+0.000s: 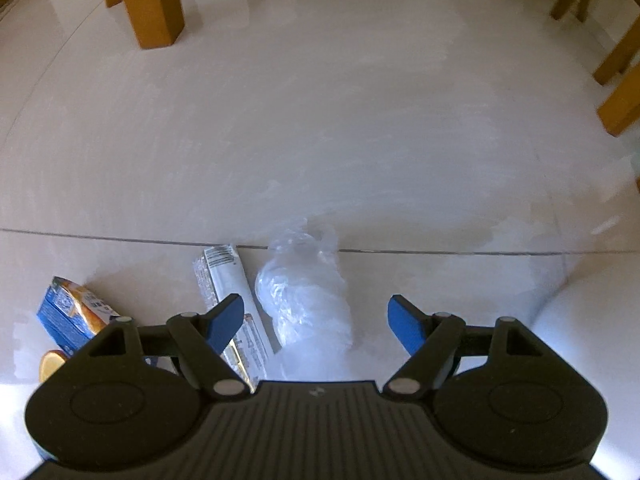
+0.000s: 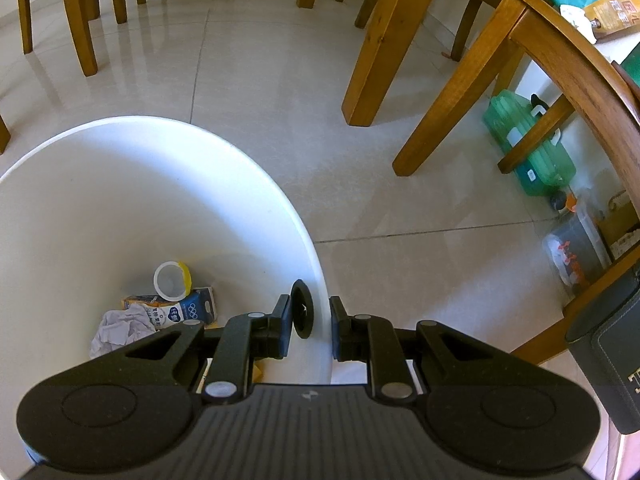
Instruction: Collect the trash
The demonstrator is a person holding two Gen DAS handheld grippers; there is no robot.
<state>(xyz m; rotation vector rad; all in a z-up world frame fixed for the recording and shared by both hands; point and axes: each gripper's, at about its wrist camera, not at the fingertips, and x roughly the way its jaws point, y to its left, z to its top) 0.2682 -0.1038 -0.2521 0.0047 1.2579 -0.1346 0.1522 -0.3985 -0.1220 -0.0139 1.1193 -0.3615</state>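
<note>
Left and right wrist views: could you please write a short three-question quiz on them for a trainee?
1. True or false: the left gripper is open.
2. Which item lies just ahead, between the left gripper's fingers? A) clear plastic bag B) glass bottle C) shoe
3. Fill in the blank: the right gripper is clamped on the rim of the white ____.

Key: 1 true; 2 A; 3 bin, that is, the white bin.
</note>
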